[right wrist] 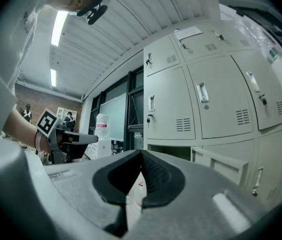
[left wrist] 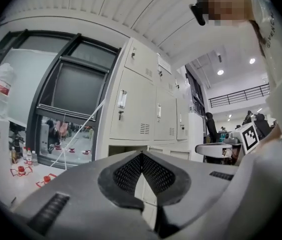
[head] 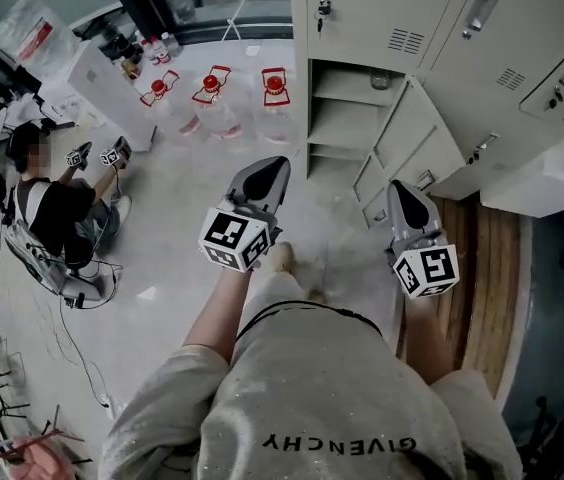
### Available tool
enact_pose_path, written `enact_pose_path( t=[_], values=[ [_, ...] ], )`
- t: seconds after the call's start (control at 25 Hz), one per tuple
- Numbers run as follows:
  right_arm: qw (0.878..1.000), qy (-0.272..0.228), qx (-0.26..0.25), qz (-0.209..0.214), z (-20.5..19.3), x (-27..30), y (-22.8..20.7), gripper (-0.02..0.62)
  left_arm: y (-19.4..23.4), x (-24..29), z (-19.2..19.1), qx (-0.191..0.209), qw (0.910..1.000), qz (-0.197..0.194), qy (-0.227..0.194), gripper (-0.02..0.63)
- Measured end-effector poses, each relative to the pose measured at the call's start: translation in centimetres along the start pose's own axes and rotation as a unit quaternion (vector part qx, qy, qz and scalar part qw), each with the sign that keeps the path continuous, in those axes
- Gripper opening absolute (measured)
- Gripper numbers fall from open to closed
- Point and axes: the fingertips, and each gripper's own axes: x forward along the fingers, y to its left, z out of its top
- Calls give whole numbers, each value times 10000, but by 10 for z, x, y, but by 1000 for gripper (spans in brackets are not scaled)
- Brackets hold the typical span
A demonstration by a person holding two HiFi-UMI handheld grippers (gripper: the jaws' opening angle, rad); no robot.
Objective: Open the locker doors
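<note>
**A:** Both tools hung in mid-air, clear of the locker bank [head: 362, 28]. The left gripper [head: 280, 161] had its jaws pressed tip to tip on nothing, and the right gripper [head: 399, 186] was clenched just the same, empty.

**B:** One was done, by the look of it. The lower door [head: 409, 138] stood swung out, just ahead of the right gripper, and the shelved compartment [head: 345, 118] behind it lay bare.

**A:** So I judged this the gap between doors, with nothing gripped and nothing touched. The upper doors were all flat shut, and from the right gripper's own view the nearest closed door [right wrist: 220, 101] sat above and beyond the jaws.

**B:** What did the next one call for?

**A:** A reach up and forward, I'd say, to the handle [right wrist: 202, 91] on that door. The jaws would need to part first, since shut tips can't take the pull.

**B:** And the pull itself?

**A:** Probably a swing outward on the hinge side, minding the open door below.
</note>
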Motion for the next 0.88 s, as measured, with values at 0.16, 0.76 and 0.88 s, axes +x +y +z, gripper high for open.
enact_pose_path(
  t=[0.16,0.76,0.88],
  values=[
    [9999,-88,-28,39,13,-6,7,-2,-1,-15,7,-40,9997,211,-100,-2],
    [9999,157,40,-31,7,-10,2,-2,7,-27,8,-105,9985,533,-72,-2],
    [9998,197,82,-46,5,-10,1,-2,7,-26,6,-122,9985,534,-20,-2]
  ],
)
